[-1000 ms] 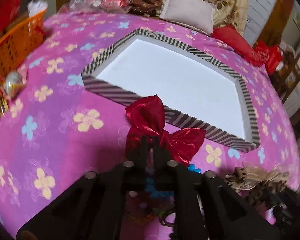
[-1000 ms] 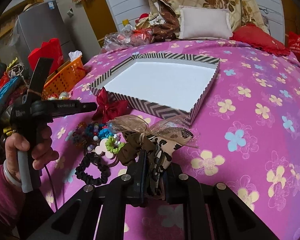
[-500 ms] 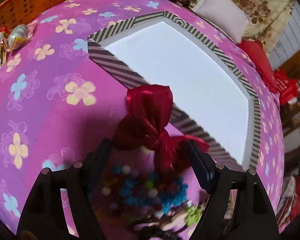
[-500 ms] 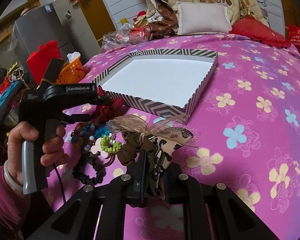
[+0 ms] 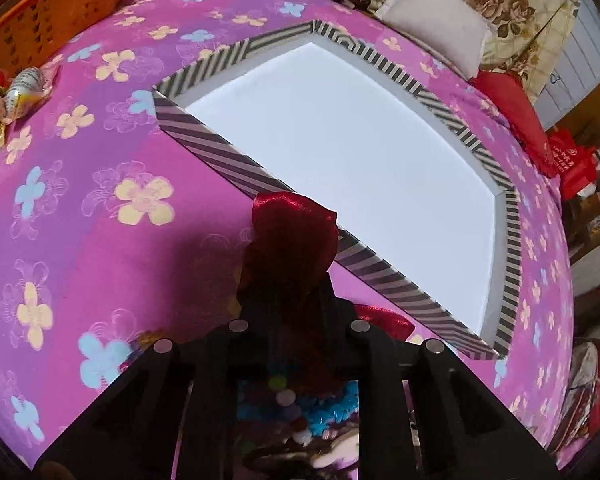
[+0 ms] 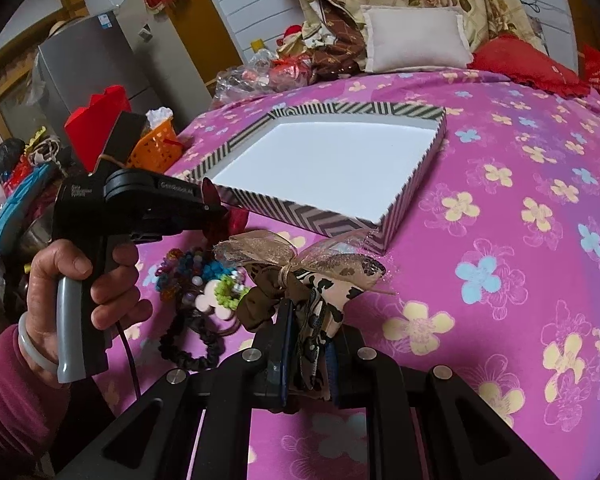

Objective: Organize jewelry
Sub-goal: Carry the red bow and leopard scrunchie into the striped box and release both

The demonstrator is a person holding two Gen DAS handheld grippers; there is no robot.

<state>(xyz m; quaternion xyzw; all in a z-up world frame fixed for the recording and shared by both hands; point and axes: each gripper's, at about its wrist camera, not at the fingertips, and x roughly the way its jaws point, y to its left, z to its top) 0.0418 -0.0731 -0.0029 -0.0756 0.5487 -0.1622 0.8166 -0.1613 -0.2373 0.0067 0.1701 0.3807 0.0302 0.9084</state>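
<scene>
A shiny red bow sits between the fingers of my left gripper, whose jaws are closing and pinch its middle, just short of the near wall of the striped box. The right wrist view shows that left gripper held by a hand, with the red bow at its tips beside the striped box, whose white inside is bare. My right gripper is shut on a leopard-print bow with a sheer ribbon, held above the pink floral cover.
A pile of beaded and fuzzy hair ties and a black scrunchie lie left of the right gripper. An orange basket stands at the far left. A white pillow and red cushions line the far edge.
The left gripper opened wide around the red bow, then closed on its middle. It tilted further down toward the box wall. The right gripper kept its hold and stayed still.
</scene>
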